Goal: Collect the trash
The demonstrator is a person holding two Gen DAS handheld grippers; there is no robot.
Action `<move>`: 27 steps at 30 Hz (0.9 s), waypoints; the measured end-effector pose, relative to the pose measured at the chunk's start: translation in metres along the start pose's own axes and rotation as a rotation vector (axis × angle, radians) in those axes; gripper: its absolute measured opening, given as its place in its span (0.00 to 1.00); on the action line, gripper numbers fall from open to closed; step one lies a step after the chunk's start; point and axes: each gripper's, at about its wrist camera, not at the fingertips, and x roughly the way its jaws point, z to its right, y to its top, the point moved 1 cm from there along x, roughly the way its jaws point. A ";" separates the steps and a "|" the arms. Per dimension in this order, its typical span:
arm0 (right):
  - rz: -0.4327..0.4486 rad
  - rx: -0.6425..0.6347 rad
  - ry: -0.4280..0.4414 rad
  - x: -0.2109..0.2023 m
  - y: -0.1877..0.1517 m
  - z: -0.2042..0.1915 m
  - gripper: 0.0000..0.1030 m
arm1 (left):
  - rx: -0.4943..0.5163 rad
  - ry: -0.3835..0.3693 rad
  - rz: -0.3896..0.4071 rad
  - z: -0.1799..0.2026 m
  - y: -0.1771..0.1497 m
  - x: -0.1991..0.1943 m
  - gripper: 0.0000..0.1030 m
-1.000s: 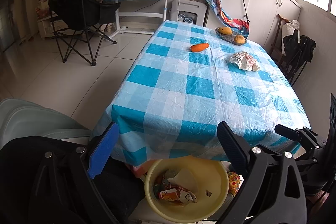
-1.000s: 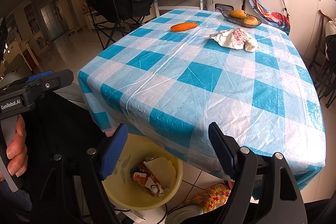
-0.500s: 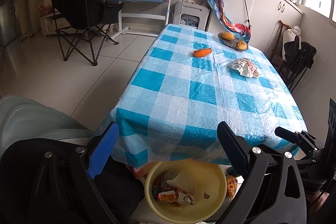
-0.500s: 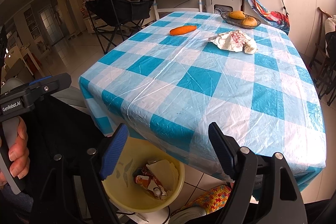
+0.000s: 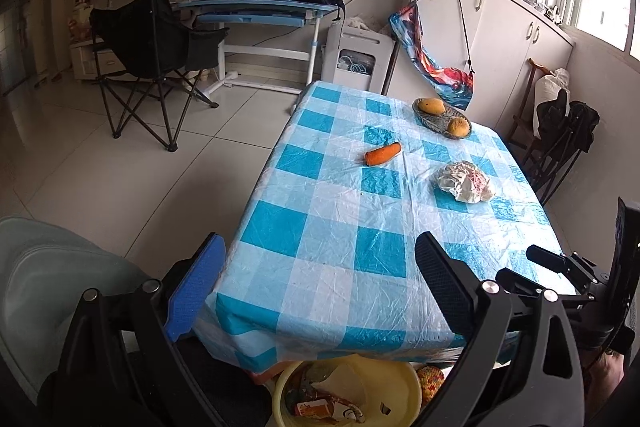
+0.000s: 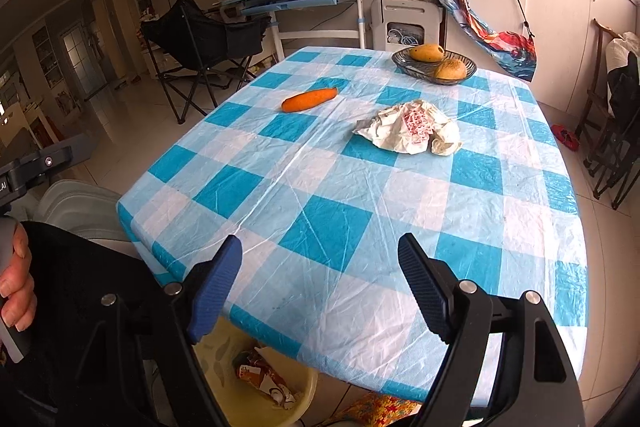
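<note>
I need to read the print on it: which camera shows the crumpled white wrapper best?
The right wrist view: the crumpled white wrapper with red print lies larger there, central, unobstructed. The left wrist view shows it smaller, farther off.

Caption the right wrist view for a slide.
Open right gripper over checked table; crumpled wrapper ahead, yellow bin below.

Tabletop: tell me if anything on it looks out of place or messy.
A crumpled wrapper lies loose on the checked tablecloth, apart from the carrot and the fruit basket. It looks like leftover trash; other scraps already sit in the yellow bin below.
</note>
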 end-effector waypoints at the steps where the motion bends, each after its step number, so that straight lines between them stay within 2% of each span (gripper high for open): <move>1: -0.001 0.003 -0.004 0.004 0.007 0.005 0.75 | 0.011 -0.005 -0.003 0.003 0.006 0.006 0.90; 10: -0.001 -0.012 -0.048 0.059 0.071 0.050 0.77 | 0.247 -0.003 -0.052 0.051 0.068 0.100 0.90; 17: -0.041 0.022 -0.022 0.100 0.088 0.076 0.77 | 0.369 0.002 -0.110 0.084 0.086 0.181 0.90; 19: -0.067 0.024 -0.006 0.108 0.088 0.078 0.74 | 0.398 0.002 -0.134 0.093 0.087 0.203 0.89; 21: -0.090 0.015 -0.002 0.115 0.088 0.079 0.65 | 0.420 0.010 -0.161 0.098 0.087 0.225 0.86; 22: -0.100 0.019 0.005 0.116 0.087 0.081 0.61 | 0.427 0.012 -0.181 0.101 0.087 0.235 0.82; 23: -0.105 0.023 0.009 0.118 0.086 0.082 0.53 | 0.434 0.013 -0.200 0.103 0.086 0.244 0.80; 24: -0.107 0.025 0.016 0.117 0.086 0.082 0.43 | 0.441 0.008 -0.217 0.104 0.085 0.252 0.71; 25: -0.109 0.032 0.032 0.117 0.086 0.083 0.40 | 0.447 -0.003 -0.235 0.108 0.083 0.258 0.53; 26: -0.110 0.041 0.051 0.116 0.086 0.083 0.35 | 0.436 -0.045 -0.233 0.109 0.083 0.259 0.42; 27: -0.107 0.048 0.067 0.115 0.086 0.083 0.31 | 0.429 -0.069 -0.249 0.113 0.082 0.260 0.16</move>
